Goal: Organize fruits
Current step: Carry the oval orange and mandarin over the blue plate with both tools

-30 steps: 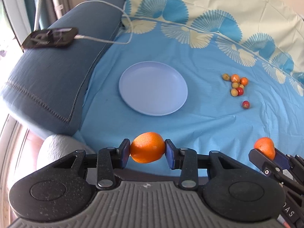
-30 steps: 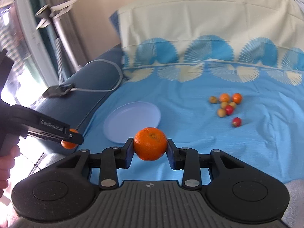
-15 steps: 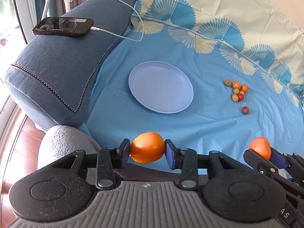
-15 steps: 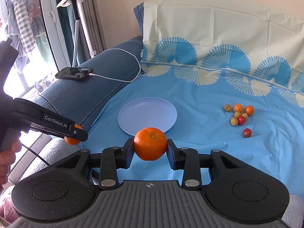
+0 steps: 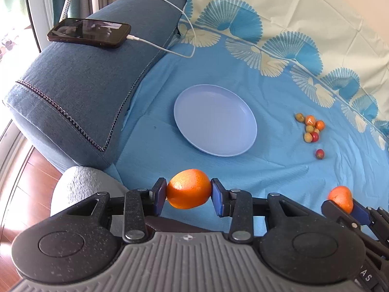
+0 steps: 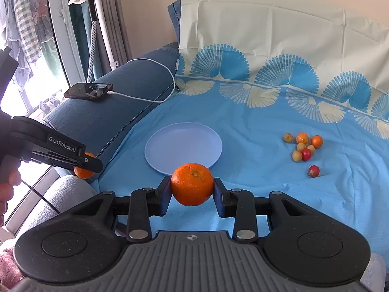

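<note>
1. Left gripper (image 5: 188,196): both pads pinch a mandarin (image 5: 188,188) at lower centre of the left wrist view. The fruit hangs clear of the cloth, below the plate (image 5: 215,120) in the frame.
2. Right gripper (image 6: 192,196): pads are pressed against a second mandarin (image 6: 192,184), stem dimple facing the camera, at centre of the right wrist view. It sits just below the near rim of the plate in the frame.
3. The plate is bare and lies flat on the blue bedsheet (image 5: 255,180), centre of both views. Judgement: the step in hand is carrying both mandarins to it.
4. Advice: bring one gripper over the plate at a time, so the two tools do not crowd each other above it.
5. Lower each fruit until it rests on the dish floor before spreading the pads; a round fruit dropped from height may roll off the shallow rim.
6. Set the first mandarin toward the far side, leaving room nearer.
7. Small fruits (image 6: 304,147) lie clustered at right of the frame, well apart from the plate, one red one (image 6: 313,171) alone below them. These remain to be collected.
8. Phone (image 5: 88,32) and its cable (image 5: 170,51) at upper left: keep clear.
</note>
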`<action>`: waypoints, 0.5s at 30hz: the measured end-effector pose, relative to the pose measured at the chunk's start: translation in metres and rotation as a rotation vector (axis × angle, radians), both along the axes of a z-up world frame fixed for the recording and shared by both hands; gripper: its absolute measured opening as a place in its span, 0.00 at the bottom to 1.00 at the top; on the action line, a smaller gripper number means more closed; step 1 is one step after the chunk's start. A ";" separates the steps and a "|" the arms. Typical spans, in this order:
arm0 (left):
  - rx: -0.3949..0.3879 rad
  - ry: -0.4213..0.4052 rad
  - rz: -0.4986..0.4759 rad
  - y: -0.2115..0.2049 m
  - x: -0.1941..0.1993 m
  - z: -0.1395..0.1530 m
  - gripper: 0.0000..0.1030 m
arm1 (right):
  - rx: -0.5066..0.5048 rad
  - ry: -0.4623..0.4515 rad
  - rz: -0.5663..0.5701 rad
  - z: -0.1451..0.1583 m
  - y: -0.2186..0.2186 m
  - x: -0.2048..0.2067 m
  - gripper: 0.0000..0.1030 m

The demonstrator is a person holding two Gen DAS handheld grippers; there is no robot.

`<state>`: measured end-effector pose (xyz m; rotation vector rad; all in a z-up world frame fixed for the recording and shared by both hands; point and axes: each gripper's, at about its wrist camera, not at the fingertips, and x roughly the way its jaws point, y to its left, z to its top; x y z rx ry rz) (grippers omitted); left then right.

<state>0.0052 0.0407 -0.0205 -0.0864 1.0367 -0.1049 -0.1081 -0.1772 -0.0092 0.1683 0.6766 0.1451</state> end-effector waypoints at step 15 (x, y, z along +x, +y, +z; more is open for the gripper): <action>0.012 -0.001 0.028 -0.007 0.063 -0.007 0.42 | -0.034 -0.018 -0.008 -0.008 -0.006 0.072 0.36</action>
